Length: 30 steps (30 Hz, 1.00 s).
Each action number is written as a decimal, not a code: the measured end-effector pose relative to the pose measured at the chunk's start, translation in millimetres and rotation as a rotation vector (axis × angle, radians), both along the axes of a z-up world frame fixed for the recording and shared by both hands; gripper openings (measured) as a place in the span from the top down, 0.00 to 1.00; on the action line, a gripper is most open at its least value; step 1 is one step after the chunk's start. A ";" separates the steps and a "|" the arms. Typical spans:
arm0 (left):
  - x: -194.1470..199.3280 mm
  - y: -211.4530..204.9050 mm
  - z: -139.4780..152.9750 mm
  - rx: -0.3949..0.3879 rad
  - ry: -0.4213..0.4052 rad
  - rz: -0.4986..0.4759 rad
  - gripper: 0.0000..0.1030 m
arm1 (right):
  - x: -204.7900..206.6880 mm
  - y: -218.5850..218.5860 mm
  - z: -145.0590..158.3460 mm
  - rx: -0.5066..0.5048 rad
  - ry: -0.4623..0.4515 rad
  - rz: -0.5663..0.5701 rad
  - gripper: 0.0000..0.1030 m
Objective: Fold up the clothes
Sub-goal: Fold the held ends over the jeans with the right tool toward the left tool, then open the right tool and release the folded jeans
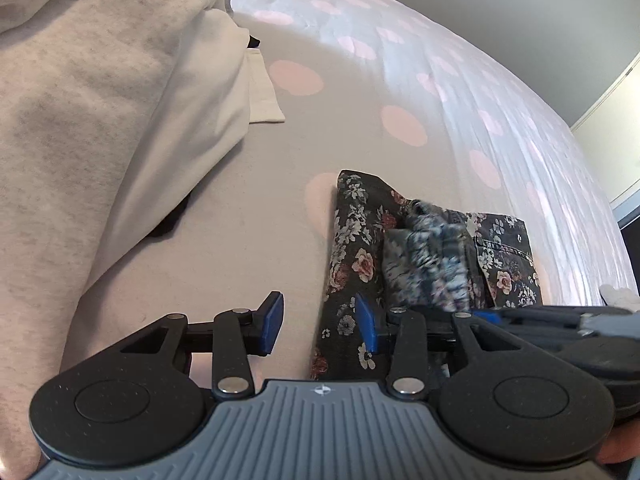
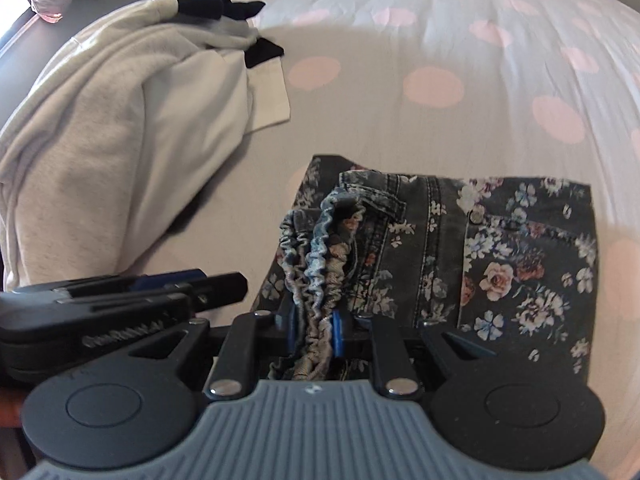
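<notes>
- Far left on the bed there's a heap of other laundry: a pale grey sweatshirt point(image 2: 92, 128) slumped over a white garment point(image 2: 268, 92), with some dark navy pieces point(image 2: 240, 10) poking out at the back. I'd leave that alone for now and keep the floral piece from sliding into it.
- The polka-dot bedspread point(image 2: 432, 80) between the heap and the work area is bare and fairly flat, so there's room to lay the fold down without bunching.
- The left hand-held gripper point(image 1: 320, 322) hangs over the left edge of the garment with its blue pads point(image 1: 272, 320) apart and nothing between them. My guess is it's the free helper here: best use would be pinning or pinching that left edge so the lower layer doesn't drag.
- The task's thing, the floral denim shorts point(image 2: 500, 248), lies flat on the bedspread in the middle-right, already looking partly folded into a rectangle, pocket and rivet facing up.
- The right hand-held gripper point(image 2: 314, 334) is clamped on the elastic waistband point(image 2: 316, 248), which stands up gathered in a ruffle above the flat part. It sits just beside the left one, nearly touching.
- To do this well I'd carry the waistband across low and slow, line it up with the far edge, and only let go once it's lying flat. Risk as I see it: elastic springs back, so the fold could pop open or skew.
</notes>
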State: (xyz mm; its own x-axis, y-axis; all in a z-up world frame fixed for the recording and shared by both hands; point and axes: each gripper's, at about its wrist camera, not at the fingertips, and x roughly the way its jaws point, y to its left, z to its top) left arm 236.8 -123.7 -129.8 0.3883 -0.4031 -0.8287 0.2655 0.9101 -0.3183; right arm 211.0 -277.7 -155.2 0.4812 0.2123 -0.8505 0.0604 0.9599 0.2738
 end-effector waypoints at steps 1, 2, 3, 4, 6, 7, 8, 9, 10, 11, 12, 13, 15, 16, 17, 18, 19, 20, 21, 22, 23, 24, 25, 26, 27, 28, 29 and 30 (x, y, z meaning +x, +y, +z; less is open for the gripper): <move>0.6 0.0 -0.3 -0.001 0.000 0.000 0.68 | 0.5 1.0 -3.3 0.003 -0.001 0.002 0.81; 0.9 0.9 -0.4 -0.005 0.000 0.005 0.70 | 1.0 2.1 -6.7 0.005 -0.003 0.005 0.79; 1.3 1.9 -0.5 -0.009 0.000 0.010 0.70 | 1.4 3.1 -10.0 0.008 -0.004 0.007 0.76; 1.6 3.1 -0.5 -0.015 0.000 0.016 0.70 | 0.5 2.8 -10.6 0.019 -0.011 0.010 0.74; 2.1 7.7 0.5 -0.047 0.004 0.038 0.71 | -3.8 1.3 -7.2 0.045 -0.031 0.020 0.65; 2.3 9.8 1.2 -0.061 0.005 0.048 0.70 | -7.1 1.0 -3.9 0.057 -0.044 0.026 0.64; 1.9 11.0 2.9 -0.064 -0.004 0.057 0.70 | -11.1 1.4 0.3 0.064 -0.058 0.035 0.62; 1.6 12.1 4.6 -0.069 -0.012 0.066 0.71 | -15.9 2.0 5.2 0.064 -0.076 0.040 0.61; 1.1 12.5 6.2 -0.076 -0.017 0.069 0.70 | -20.8 2.6 10.1 0.062 -0.095 0.044 0.61; 0.6 12.8 7.0 -0.088 -0.018 0.066 0.70 | -26.1 2.9 15.2 0.061 -0.115 0.046 0.60; 0.0 13.1 7.7 -0.100 -0.019 0.062 0.70 | -32.0 2.4 19.7 0.061 -0.136 0.043 0.59; -0.8 12.9 8.3 -0.116 -0.019 0.055 0.70 | -38.1 1.4 23.9 0.062 -0.156 0.039 0.59; -2.7 11.8 10.3 -0.145 -0.023 0.040 0.70 | -51.7 -1.8 29.0 0.045 -0.185 0.023 0.59; -3.9 10.9 11.7 -0.161 -0.029 0.031 0.70 | -58.5 -3.6 29.5 0.031 -0.190 0.011 0.59; -5.5 9.6 14.0 -0.181 -0.038 0.018 0.70 | -66.2 -6.3 28.9 0.020 -0.192 -0.007 0.59; -7.3 8.3 16.6 -0.202 -0.049 0.008 0.70 | -74.8 -10.2 27.5 0.015 -0.194 -0.027 0.59; -9.6 7.3 19.6 -0.224 -0.065 -0.004 0.70 | -82.9 -14.0 25.3 0.013 -0.196 -0.046 0.59; -11.8 5.5 22.4 -0.248 -0.077 -0.025 0.70 | -89.7 -16.6 22.4 0.008 -0.197 -0.059 0.59; -13.7 3.5 24.9 -0.271 -0.086 -0.046 0.70 | -96.2 -18.8 19.4 0.002 -0.196 -0.070 0.59; -14.7 0.4 25.0 -0.293 -0.081 -0.069 0.70 | -102.7 -20.9 16.3 -0.004 -0.196 -0.080 0.59; -15.3 -4.0 23.9 -0.304 -0.074 -0.089 0.70 | -109.2 -23.1 13.2 -0.010 -0.196 -0.090 0.59; -16.1 -9.9 22.1 -0.303 -0.072 -0.107 0.70 | -113.4 -24.1 10.1 -0.015 -0.193 -0.093 0.59; -15.9 -16.1 19.9 -0.283 -0.073 -0.121 0.70 | -116.5 -24.6 7.0 -0.019 -0.188 -0.093 0.59; -15.7 -22.2 17.5 -0.261 -0.074 -0.135 0.70 | -118.8 -25.4 4.7 -0.017 -0.190 -0.094 0.59; -15.6 -27.6 14.7 -0.229 -0.081 -0.146 0.70 | -120.7 -26.2 2.8 -0.013 -0.194 -0.096 0.59; -15.5 -32.9 12.0 -0.197 -0.087 -0.157 0.70 | -122.5 -27.3 2.0 -0.009 -0.200 -0.098 0.59; -15.5 -37.3 9.0 -0.170 -0.093 -0.168 0.70 | -124.0 -28.5 2.1 -0.008 -0.211 -0.099 0.60; -15.0 -41.6 5.4 -0.147 -0.096 -0.178 0.70 | -125.3 -29.7 2.5 -0.009 -0.222 -0.099 0.59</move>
